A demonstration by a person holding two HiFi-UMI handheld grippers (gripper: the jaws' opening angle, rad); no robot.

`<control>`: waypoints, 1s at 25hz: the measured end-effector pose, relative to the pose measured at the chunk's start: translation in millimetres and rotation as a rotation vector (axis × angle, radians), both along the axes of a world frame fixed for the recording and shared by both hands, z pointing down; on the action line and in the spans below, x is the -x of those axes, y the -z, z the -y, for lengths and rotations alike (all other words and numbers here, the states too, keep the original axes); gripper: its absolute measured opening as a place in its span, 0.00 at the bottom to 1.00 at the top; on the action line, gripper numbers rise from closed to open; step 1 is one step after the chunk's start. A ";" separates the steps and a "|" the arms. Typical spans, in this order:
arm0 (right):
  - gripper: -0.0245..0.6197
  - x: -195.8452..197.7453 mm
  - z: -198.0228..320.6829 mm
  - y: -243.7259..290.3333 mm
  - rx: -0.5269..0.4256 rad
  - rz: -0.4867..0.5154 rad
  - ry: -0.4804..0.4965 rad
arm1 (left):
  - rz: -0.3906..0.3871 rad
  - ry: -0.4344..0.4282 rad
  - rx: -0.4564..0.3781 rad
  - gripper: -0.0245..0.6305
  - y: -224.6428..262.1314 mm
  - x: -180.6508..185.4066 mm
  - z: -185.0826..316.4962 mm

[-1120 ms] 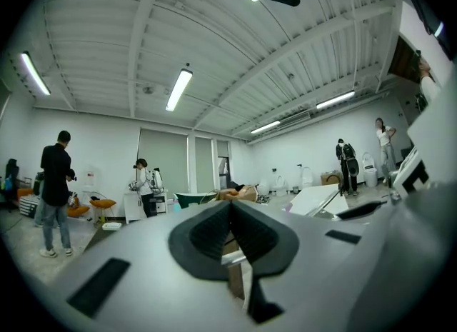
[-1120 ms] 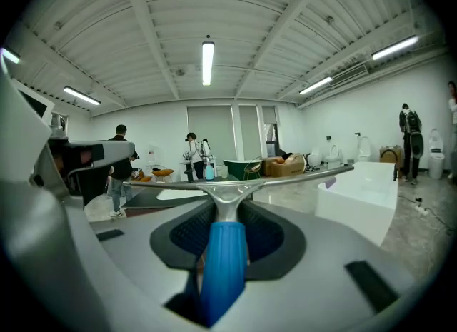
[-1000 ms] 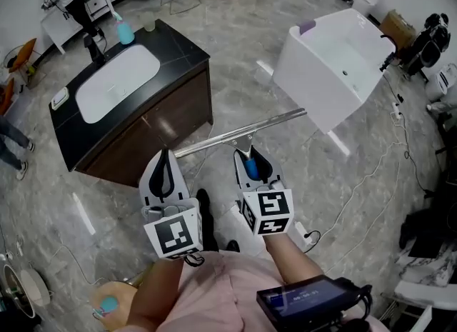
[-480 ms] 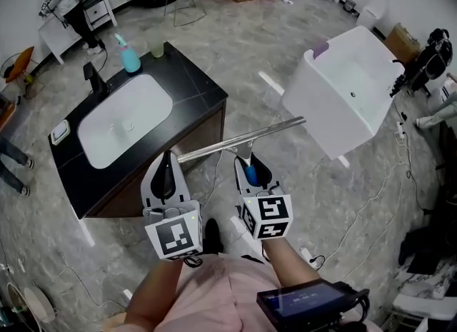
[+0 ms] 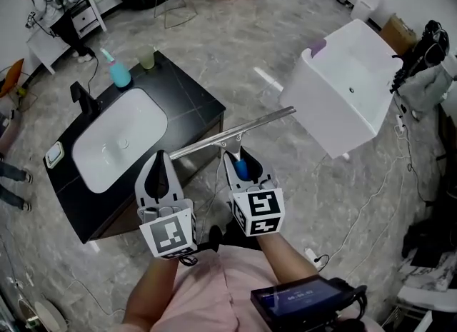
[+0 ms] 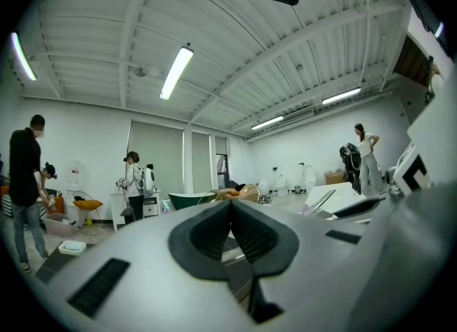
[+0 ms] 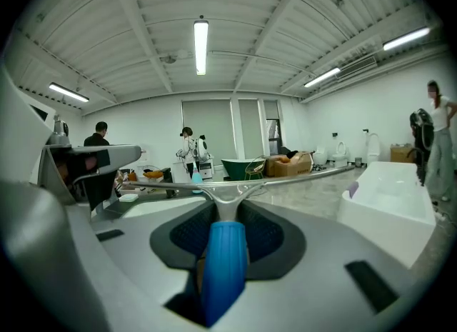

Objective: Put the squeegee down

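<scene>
Beside worktop [image 5: 187, 101]: squeegee [image 5: 235, 134] held aloft
Right gripper [image 5: 236, 158]: fingers clamped on its blue handle
Left gripper [image 5: 161, 156]: fingers together, empty

The squeegee [image 5: 235, 134] is seen as a brushed, dull-shining metal bar on a blue ribbed handle of matt rubber or plastic. The right gripper [image 5: 239, 161] and left gripper [image 5: 161, 163] are cased in smooth, matt, light-grey plastic and lined with black, finely textured pads [image 7: 268, 234]. The tabletop [image 5: 189, 88] is finished in dark, faintly veined, semi-gloss stone, a glossy white ceramic basin [image 5: 118, 145] is set into it, and the floor [image 5: 235, 45] is laid in polished grey marble-look tiles.
</scene>
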State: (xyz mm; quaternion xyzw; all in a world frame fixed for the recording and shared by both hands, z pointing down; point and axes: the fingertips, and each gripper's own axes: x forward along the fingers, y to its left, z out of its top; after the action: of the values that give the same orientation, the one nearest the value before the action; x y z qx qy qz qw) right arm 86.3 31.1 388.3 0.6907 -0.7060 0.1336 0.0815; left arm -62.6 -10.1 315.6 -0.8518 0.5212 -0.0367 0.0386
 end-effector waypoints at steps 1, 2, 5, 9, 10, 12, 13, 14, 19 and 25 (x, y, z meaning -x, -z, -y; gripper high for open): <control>0.23 -3.2 6.3 -1.5 0.003 0.001 0.002 | 0.002 0.002 0.008 0.05 -2.6 -2.9 5.7; 0.23 -6.7 13.4 -3.5 0.005 0.003 0.004 | 0.005 0.005 0.015 0.05 -5.5 -6.0 12.0; 0.23 -16.4 39.7 -12.5 0.014 0.012 0.018 | 0.013 0.025 0.026 0.05 -16.0 -13.9 35.8; 0.23 -25.8 82.3 -26.4 0.037 0.026 0.062 | 0.022 0.061 0.018 0.05 -22.5 -24.6 73.8; 0.23 -29.0 93.8 -28.0 0.040 0.029 0.076 | 0.024 0.071 0.011 0.05 -22.2 -28.5 84.1; 0.23 -35.4 117.4 -30.1 0.045 0.036 0.107 | 0.029 0.099 0.004 0.05 -21.7 -35.4 105.3; 0.23 -38.5 128.8 -31.2 0.046 0.039 0.124 | 0.032 0.116 0.006 0.05 -22.0 -38.4 115.0; 0.23 -42.1 139.6 -32.6 0.048 0.043 0.142 | 0.036 0.134 0.007 0.05 -22.7 -41.8 123.6; 0.23 -55.7 194.0 -33.9 0.043 0.053 0.228 | 0.050 0.226 -0.004 0.05 -20.4 -53.0 161.6; 0.23 -39.3 244.0 -2.1 -0.003 0.050 0.341 | 0.042 0.345 -0.046 0.05 12.2 -34.4 187.7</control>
State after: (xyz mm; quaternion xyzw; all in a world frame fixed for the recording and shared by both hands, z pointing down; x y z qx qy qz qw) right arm 125.6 -212.9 390.5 0.5574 -0.8150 0.1338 0.0843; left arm -28.2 -197.8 303.4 -0.7475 0.6596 -0.0486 0.0622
